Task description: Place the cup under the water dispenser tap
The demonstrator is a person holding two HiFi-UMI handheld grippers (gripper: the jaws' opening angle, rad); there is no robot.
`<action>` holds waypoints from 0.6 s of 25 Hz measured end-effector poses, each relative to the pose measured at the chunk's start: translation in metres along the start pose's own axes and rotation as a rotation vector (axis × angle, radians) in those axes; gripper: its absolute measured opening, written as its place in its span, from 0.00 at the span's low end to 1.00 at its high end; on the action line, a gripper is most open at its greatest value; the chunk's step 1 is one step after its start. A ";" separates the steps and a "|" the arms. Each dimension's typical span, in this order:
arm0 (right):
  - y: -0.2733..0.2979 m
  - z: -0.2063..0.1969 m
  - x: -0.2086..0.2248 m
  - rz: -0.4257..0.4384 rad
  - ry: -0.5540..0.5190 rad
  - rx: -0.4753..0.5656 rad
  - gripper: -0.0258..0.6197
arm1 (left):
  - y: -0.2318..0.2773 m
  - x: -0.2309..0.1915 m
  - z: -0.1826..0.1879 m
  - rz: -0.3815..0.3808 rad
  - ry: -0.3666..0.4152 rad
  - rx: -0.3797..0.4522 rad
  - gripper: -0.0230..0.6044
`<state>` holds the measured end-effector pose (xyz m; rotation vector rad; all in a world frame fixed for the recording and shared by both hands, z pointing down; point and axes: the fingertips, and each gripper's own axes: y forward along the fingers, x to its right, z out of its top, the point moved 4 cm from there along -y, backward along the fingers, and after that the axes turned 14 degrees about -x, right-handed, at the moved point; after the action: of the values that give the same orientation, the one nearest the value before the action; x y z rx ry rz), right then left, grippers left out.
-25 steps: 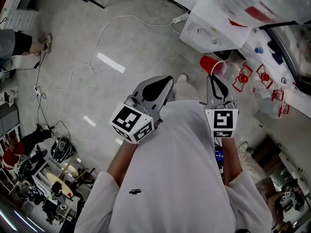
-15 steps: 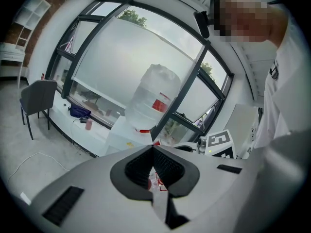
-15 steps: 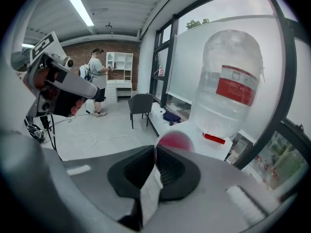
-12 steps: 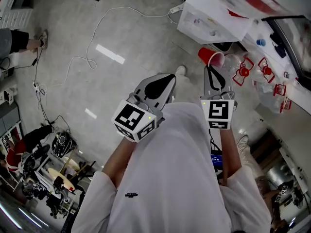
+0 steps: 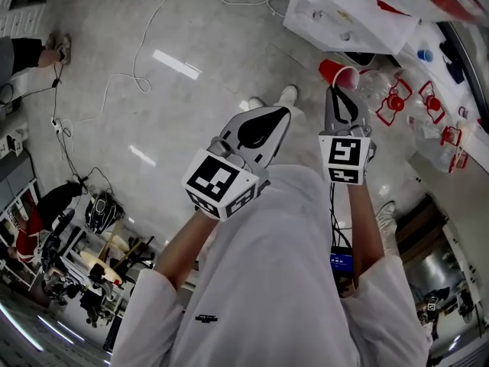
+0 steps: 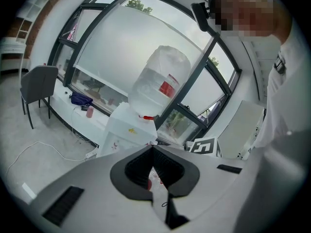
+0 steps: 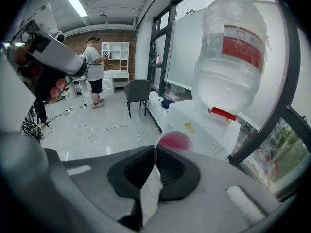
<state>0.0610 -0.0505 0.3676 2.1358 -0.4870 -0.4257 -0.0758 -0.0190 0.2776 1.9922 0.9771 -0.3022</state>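
Right gripper [image 7: 154,152]: jaws clamped on the rim of the red cup [image 7: 176,141], which is held in the air
Cup: close in front of the white water dispenser [image 7: 206,125], below its bottle [image 7: 233,47]
Left gripper [image 6: 153,148]: jaws together, nothing between them, held beside the right gripper

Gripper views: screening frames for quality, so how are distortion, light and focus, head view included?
Left gripper view: fisheye bending, black corners, bright window behind the water bottle. Right gripper view: same bending; the cup at the right gripper looks soft. Head view: light streaks glare on the floor.
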 end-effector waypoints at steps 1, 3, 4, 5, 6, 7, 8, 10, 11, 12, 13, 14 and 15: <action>0.006 -0.002 0.000 0.000 -0.004 -0.006 0.08 | 0.003 -0.002 -0.002 -0.003 -0.003 -0.007 0.04; 0.017 -0.008 0.000 0.000 -0.013 -0.019 0.08 | 0.009 -0.007 -0.008 -0.005 -0.011 -0.024 0.04; 0.023 -0.010 0.000 0.000 -0.017 -0.024 0.08 | 0.012 -0.011 -0.010 -0.005 -0.013 -0.034 0.04; 0.030 -0.013 0.000 -0.001 -0.022 -0.029 0.08 | 0.015 -0.014 -0.013 -0.005 -0.014 -0.043 0.04; 0.036 -0.015 0.000 -0.001 -0.029 -0.033 0.08 | 0.018 -0.018 -0.015 -0.005 -0.016 -0.052 0.04; 0.042 -0.016 0.000 -0.002 -0.036 -0.037 0.08 | 0.020 -0.022 -0.017 -0.005 -0.019 -0.059 0.04; 0.048 -0.017 0.001 -0.002 -0.043 -0.039 0.08 | 0.023 -0.026 -0.018 -0.004 -0.022 -0.064 0.04; 0.058 -0.017 0.001 0.002 -0.056 -0.045 0.08 | 0.028 -0.034 -0.021 -0.002 -0.027 -0.071 0.04; 0.062 -0.018 0.000 0.003 -0.061 -0.051 0.08 | 0.030 -0.038 -0.021 -0.001 -0.030 -0.073 0.04; 0.067 -0.020 0.000 0.003 -0.068 -0.056 0.08 | 0.033 -0.042 -0.022 0.000 -0.031 -0.073 0.04; 0.072 -0.021 -0.001 0.003 -0.075 -0.060 0.08 | 0.035 -0.045 -0.022 0.002 -0.033 -0.071 0.04; 0.077 -0.023 -0.002 0.006 -0.080 -0.062 0.08 | 0.037 -0.049 -0.023 0.009 -0.037 -0.068 0.04; 0.082 -0.024 -0.002 0.009 -0.082 -0.062 0.08 | 0.039 -0.052 -0.024 0.017 -0.041 -0.065 0.04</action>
<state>0.0555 -0.0766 0.4485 2.0618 -0.5234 -0.5187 -0.0851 -0.0391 0.3436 1.9273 0.9320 -0.2972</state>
